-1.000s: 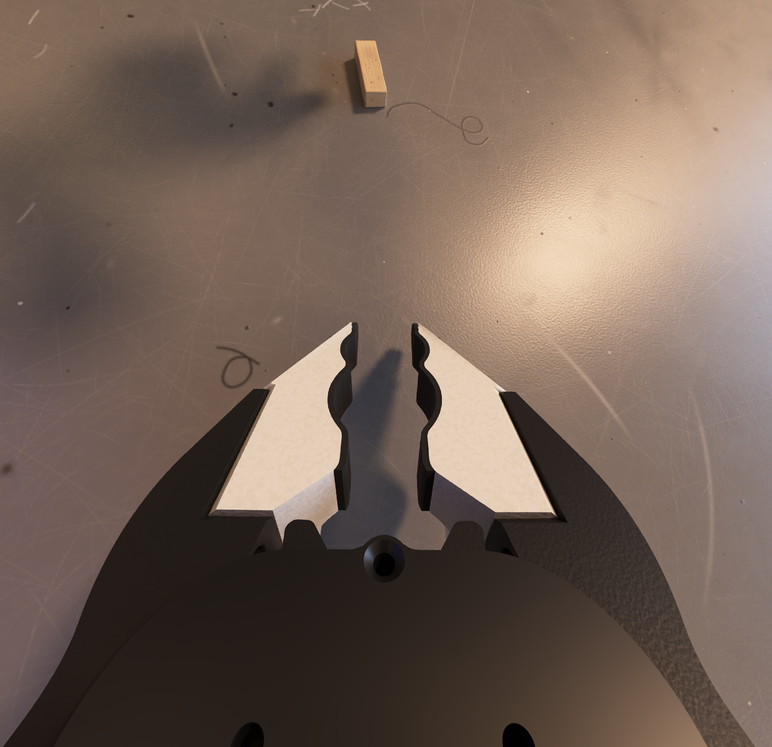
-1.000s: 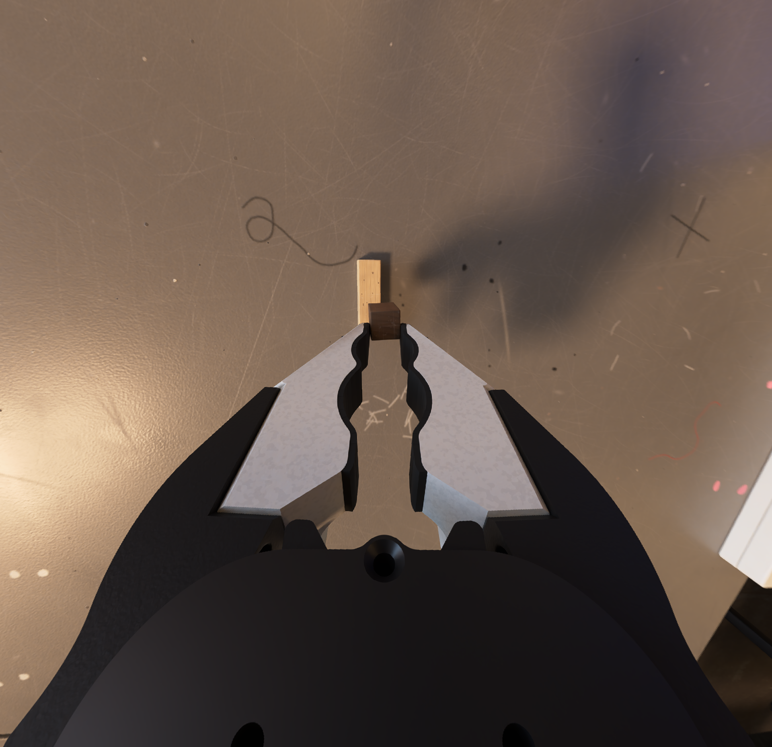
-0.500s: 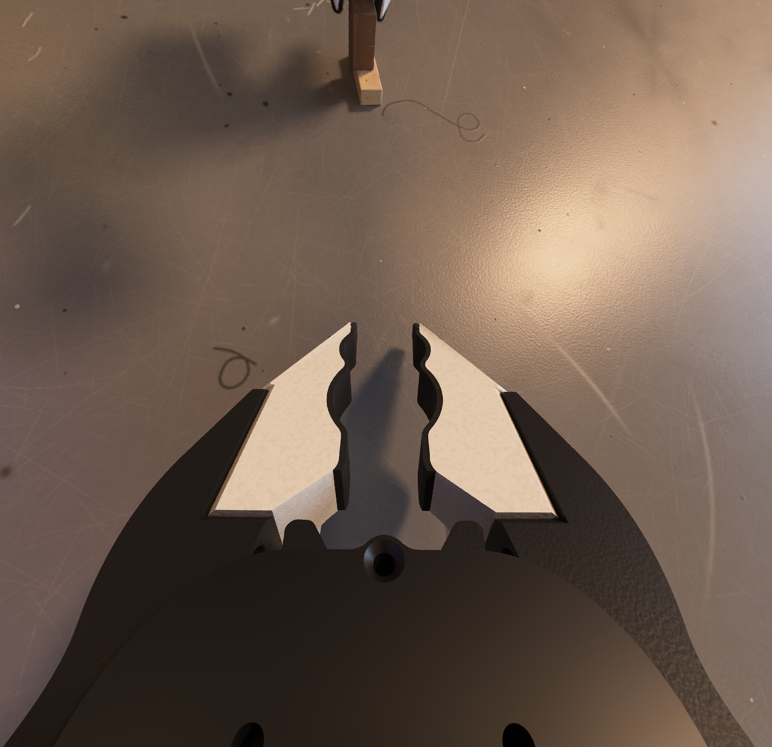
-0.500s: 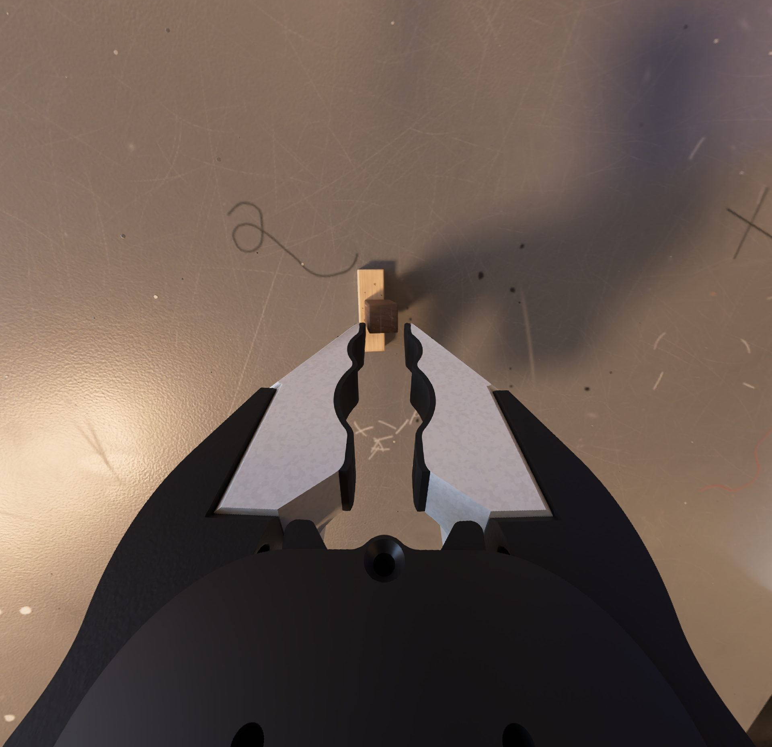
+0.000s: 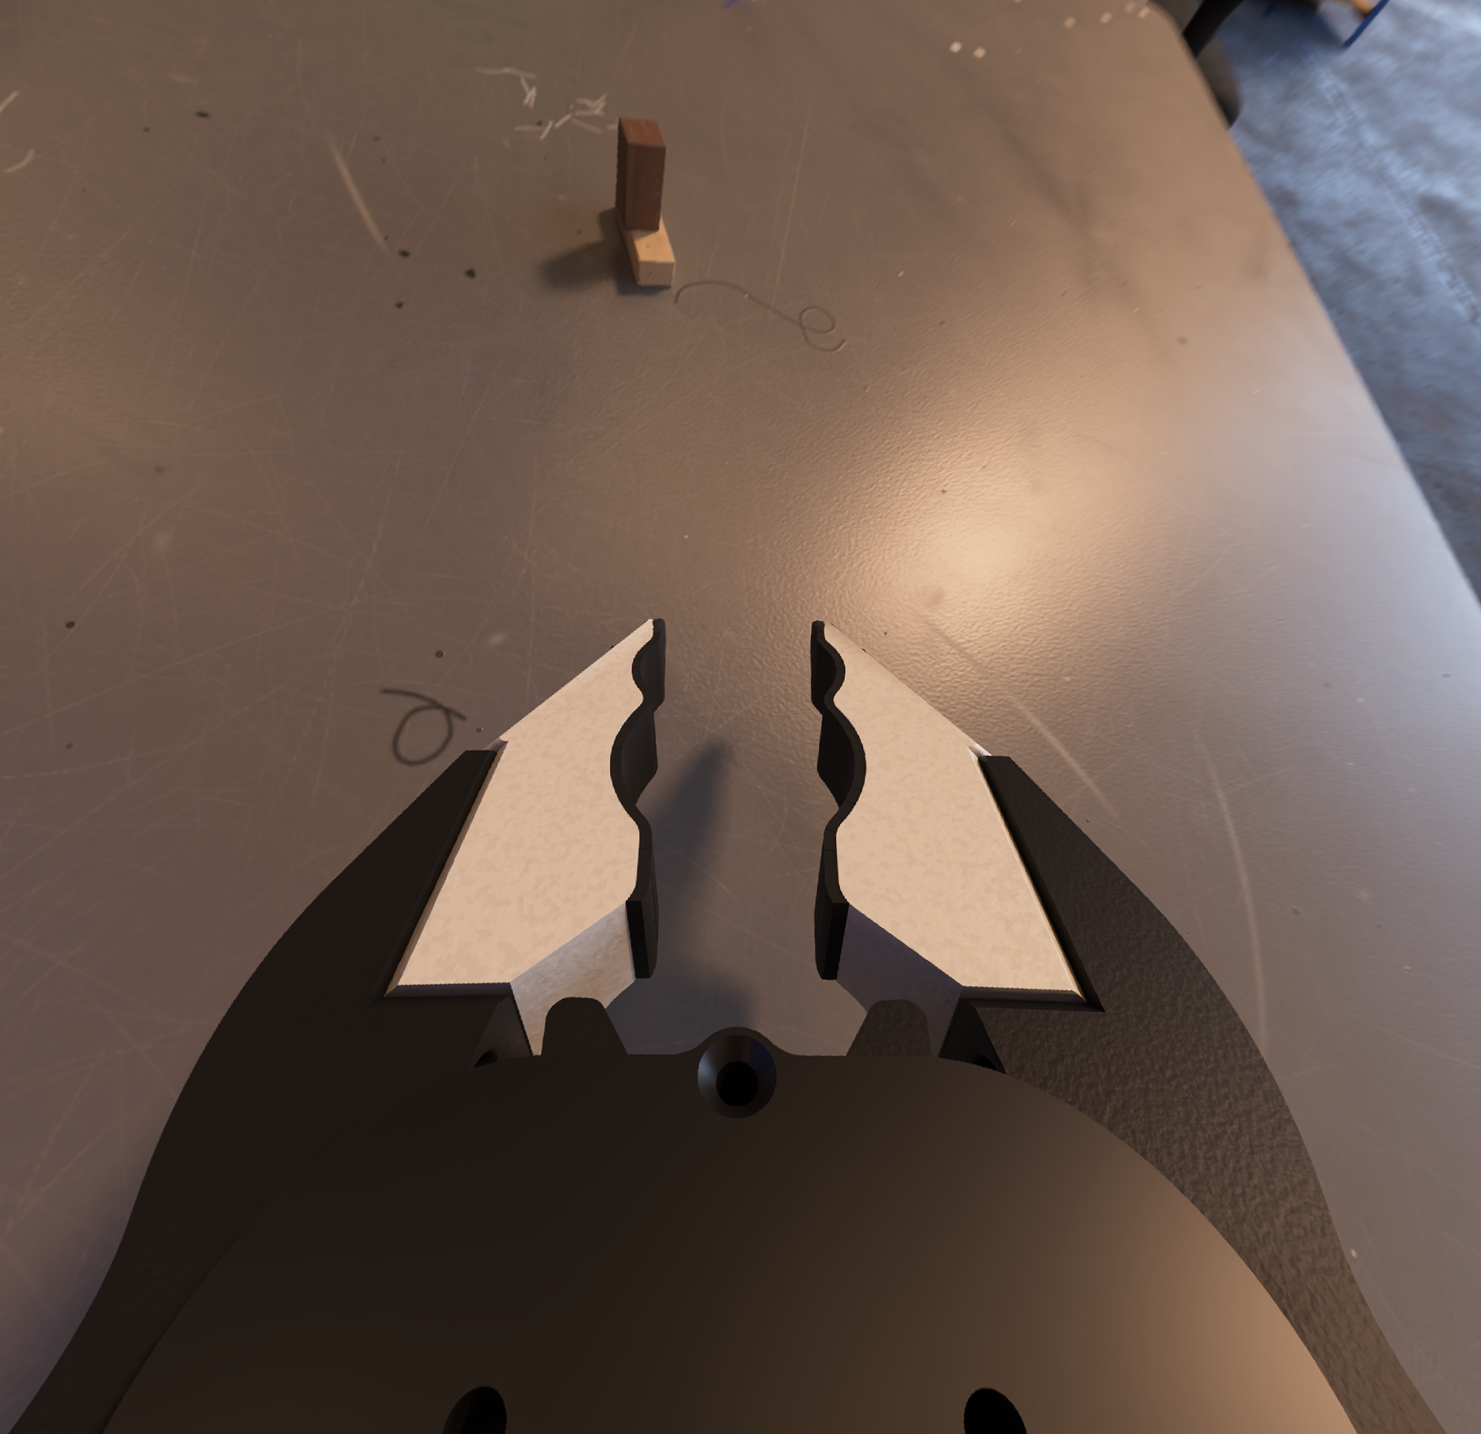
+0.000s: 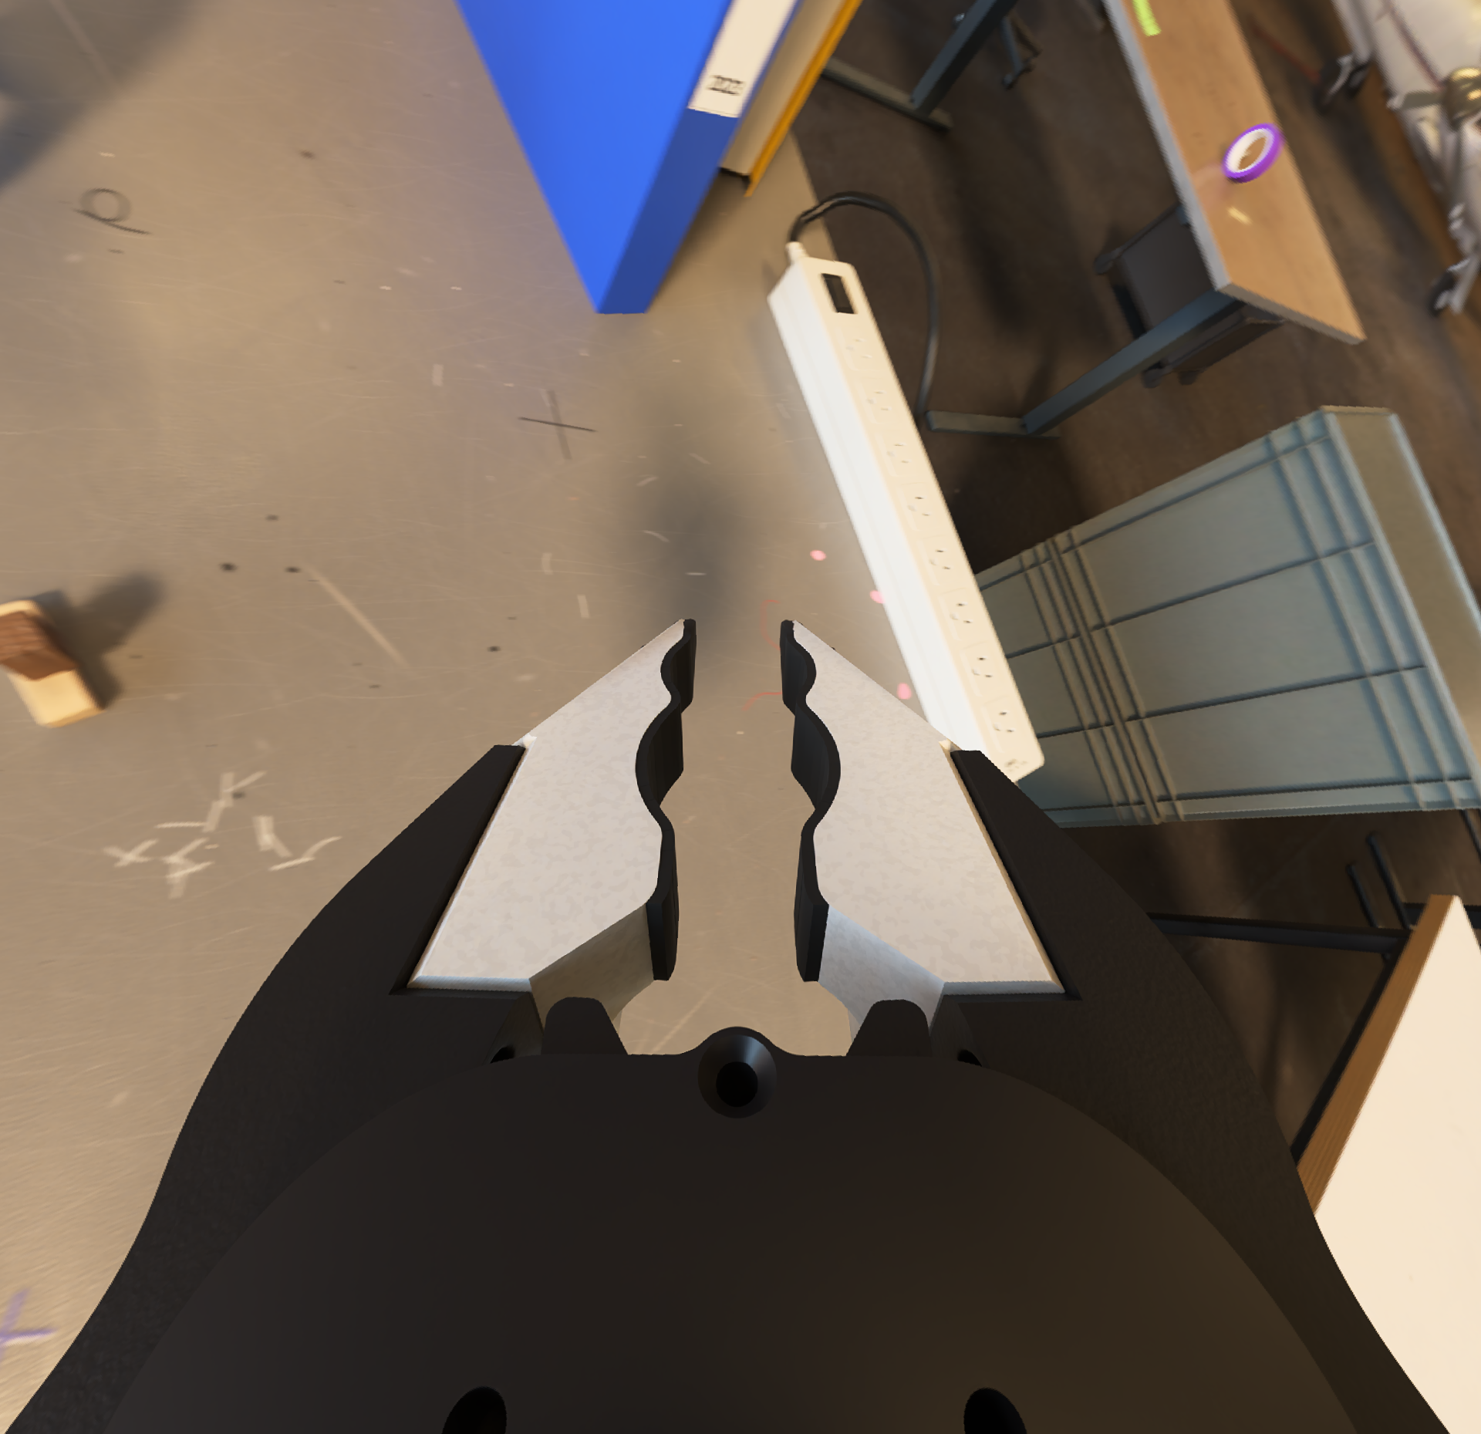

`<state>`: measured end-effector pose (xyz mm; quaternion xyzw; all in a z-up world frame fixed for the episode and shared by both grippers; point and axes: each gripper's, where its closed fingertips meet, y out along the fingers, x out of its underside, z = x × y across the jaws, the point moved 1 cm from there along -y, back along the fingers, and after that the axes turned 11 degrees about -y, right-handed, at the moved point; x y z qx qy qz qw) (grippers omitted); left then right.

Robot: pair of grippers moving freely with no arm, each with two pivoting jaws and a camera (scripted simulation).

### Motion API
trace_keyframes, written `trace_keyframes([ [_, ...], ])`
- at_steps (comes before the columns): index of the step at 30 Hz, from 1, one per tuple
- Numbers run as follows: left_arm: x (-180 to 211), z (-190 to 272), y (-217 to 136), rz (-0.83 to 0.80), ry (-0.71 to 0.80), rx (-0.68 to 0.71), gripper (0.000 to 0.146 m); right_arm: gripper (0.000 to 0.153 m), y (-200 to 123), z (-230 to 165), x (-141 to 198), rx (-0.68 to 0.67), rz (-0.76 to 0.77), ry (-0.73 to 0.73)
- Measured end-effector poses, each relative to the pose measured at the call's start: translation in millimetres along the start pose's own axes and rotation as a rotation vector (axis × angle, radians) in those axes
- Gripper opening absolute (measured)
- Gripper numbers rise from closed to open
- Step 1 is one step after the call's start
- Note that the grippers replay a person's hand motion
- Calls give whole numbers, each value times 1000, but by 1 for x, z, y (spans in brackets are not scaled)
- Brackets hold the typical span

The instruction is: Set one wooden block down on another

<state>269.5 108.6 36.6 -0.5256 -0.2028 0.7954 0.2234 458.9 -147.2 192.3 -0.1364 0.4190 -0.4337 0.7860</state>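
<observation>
A dark wooden block (image 5: 640,173) is seen standing upright on a pale wooden block (image 5: 651,256), which lies flat on the scratched grey surface (image 5: 1002,450). The pair is placed well ahead of the left gripper (image 5: 736,630), slightly to the left of its line. In the right wrist view the same pair is caught at the left edge, the dark block (image 6: 22,642) resting on the pale block (image 6: 60,694), with a shadow cast beside them.

The left gripper is held released, its jaws apart with nothing between them, above bare surface. The right gripper (image 6: 736,630) is likewise released and empty, its jaws parted, and it is pointed away from the blocks toward the edge of the surface. Near that edge a white power strip (image 6: 897,498) is laid, and a blue box (image 6: 609,105) is set farther along. Beyond the edge a grey crate (image 6: 1250,626) is seen on the floor.
</observation>
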Motion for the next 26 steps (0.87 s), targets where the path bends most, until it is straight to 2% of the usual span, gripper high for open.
trace_keyframes([
  [3,-4,3,-5,38,-18,53,38,21,4,21,15,44,6,11],
  [6,-8,2,-9,70,-51,86,38,20,7,24,23,41,20,22],
  [17,-13,1,-14,121,-67,95,38,20,-5,-36,18,-31,2,-2],
  [26,-17,-3,-19,177,-32,32,37,20,-7,-41,11,-14,17,19],
])
